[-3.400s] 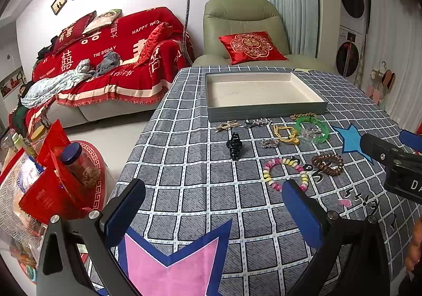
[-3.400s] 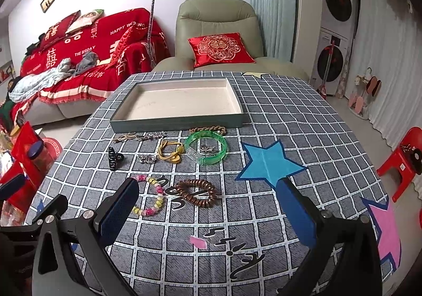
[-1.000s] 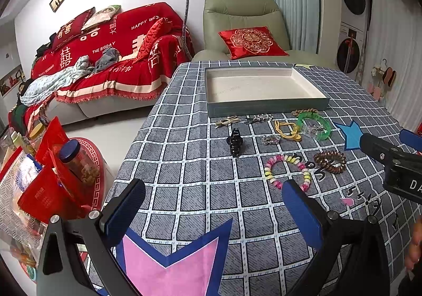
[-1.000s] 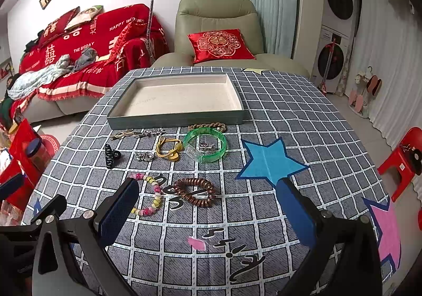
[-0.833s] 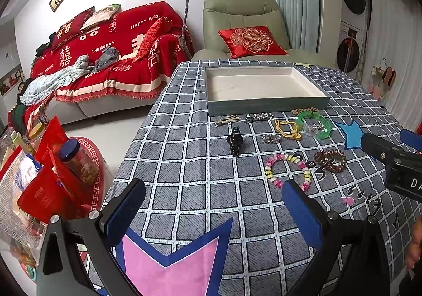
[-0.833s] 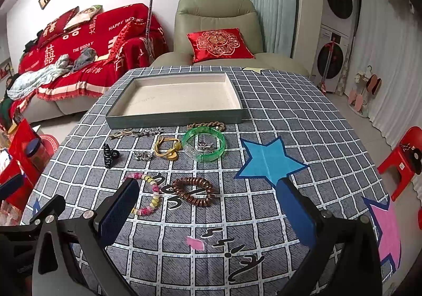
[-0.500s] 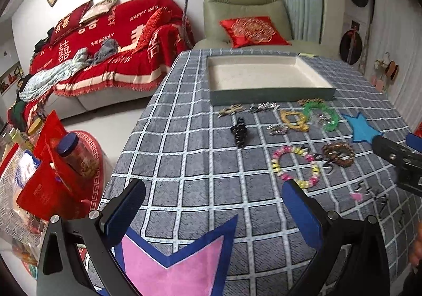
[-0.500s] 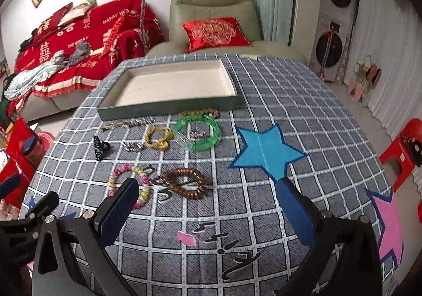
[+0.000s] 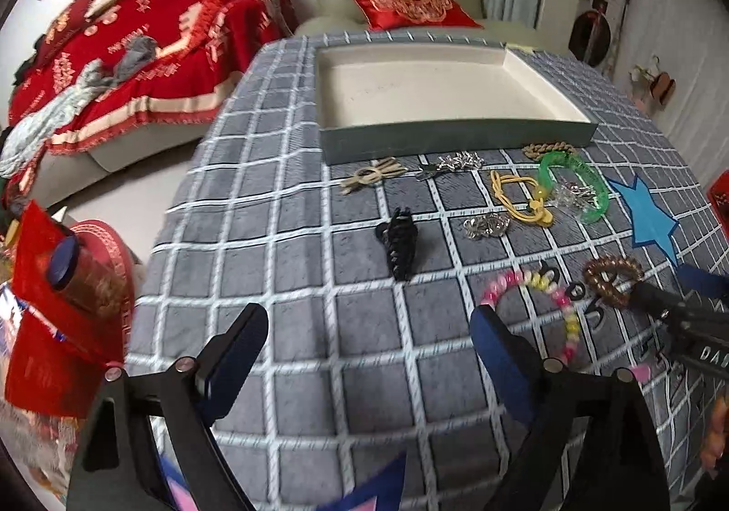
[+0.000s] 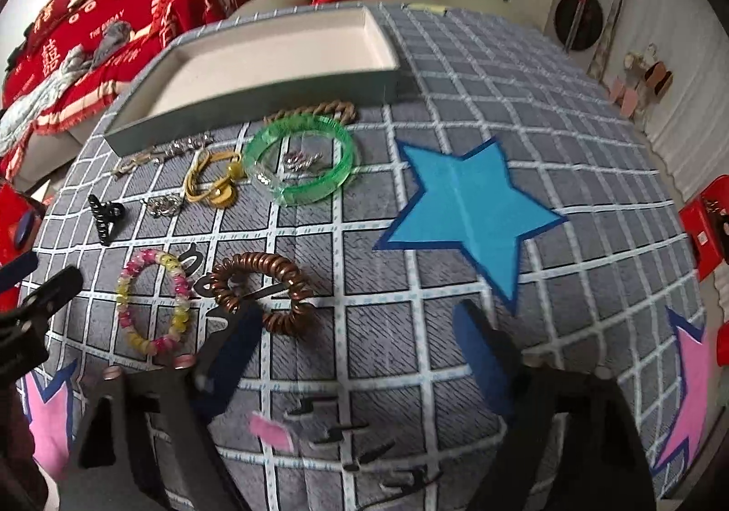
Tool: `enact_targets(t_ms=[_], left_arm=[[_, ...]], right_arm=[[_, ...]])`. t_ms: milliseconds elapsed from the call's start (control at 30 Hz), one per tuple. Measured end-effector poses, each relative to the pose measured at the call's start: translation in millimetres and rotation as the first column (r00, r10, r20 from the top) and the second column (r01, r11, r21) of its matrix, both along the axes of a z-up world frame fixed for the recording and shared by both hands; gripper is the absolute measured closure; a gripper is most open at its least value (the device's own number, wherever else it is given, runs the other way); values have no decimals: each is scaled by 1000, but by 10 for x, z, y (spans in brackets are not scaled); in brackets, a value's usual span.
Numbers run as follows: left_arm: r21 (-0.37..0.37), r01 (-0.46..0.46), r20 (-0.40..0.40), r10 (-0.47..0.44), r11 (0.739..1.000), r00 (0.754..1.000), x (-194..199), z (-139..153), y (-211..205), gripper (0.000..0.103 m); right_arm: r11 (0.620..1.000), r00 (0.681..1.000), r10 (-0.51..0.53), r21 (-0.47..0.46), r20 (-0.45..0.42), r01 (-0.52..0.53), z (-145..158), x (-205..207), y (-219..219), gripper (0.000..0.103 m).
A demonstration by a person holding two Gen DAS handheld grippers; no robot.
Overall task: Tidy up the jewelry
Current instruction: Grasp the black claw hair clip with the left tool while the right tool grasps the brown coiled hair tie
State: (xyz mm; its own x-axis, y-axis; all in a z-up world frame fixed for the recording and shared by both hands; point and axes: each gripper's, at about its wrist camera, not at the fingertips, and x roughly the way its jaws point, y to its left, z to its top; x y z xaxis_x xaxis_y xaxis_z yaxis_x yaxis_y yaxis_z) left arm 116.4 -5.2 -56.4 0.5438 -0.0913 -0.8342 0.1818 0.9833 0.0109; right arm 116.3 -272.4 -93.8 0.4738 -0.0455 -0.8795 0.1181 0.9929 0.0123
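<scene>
An empty grey tray (image 9: 455,136) with a cream inside sits at the far side of the checked tablecloth; it also shows in the right wrist view (image 10: 255,94). Before it lie a black claw clip (image 9: 398,243), a green bangle (image 10: 300,160), a yellow cord bracelet (image 10: 214,183), a pink-and-yellow bead bracelet (image 10: 152,301), a brown coil hair tie (image 10: 264,290) and small silver pieces (image 9: 485,226). My left gripper (image 9: 369,347) is open, low over the cloth short of the claw clip. My right gripper (image 10: 355,342) is open, its left finger beside the coil hair tie.
A brown chain (image 10: 319,107) lies against the tray's front wall. A blue star (image 10: 469,210) is printed right of the jewelry. Past the table's left edge stand red bags and a jar (image 9: 64,274). A sofa and armchair lie beyond the table.
Both grippers have moved forward and down toward the jewelry, which now looks much larger. The right one has swung left toward the coil hair tie. Both stay open.
</scene>
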Motion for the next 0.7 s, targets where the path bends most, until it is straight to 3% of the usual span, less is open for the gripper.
enact_targets(t_ms=[67, 133, 233, 367, 433, 467, 533, 700], left_arm=[[5, 3, -9, -3, 1000, 1000, 121, -48, -48, 2], [9, 5, -17, -5, 1000, 1000, 219, -77, -79, 11], [-11, 7, -35, -8, 1000, 999, 336, -108, -104, 12], [-3, 23, -55, -23, 1000, 998, 422, -168, -172, 31], [-17, 31, -56, -32, 999, 998, 431, -184, -181, 41], [-12, 34, -51, -35, 999, 998, 440, -181, -195, 51], [-4, 50, -43, -50, 999, 998, 445, -171, -205, 69], [-22, 66, -37, -67, 998, 997, 438, -122, -198, 71]], right_arm=[[999, 1000, 13, 43, -7, -12, -43, 64, -7, 23], [999, 1000, 22, 34, -9, -22, -33, 112, 13, 25], [998, 998, 57, 29, -38, -56, -54, 184, 69, 39], [996, 995, 86, 4, -42, -85, -70, 237, 133, 41], [995, 995, 94, -12, -45, -95, -57, 254, 168, 55], [994, 993, 106, -12, -44, -107, -43, 255, 189, 62], [993, 992, 119, -3, -43, -119, -32, 241, 215, 87], [990, 990, 132, 55, -41, -130, 16, 262, 215, 89]])
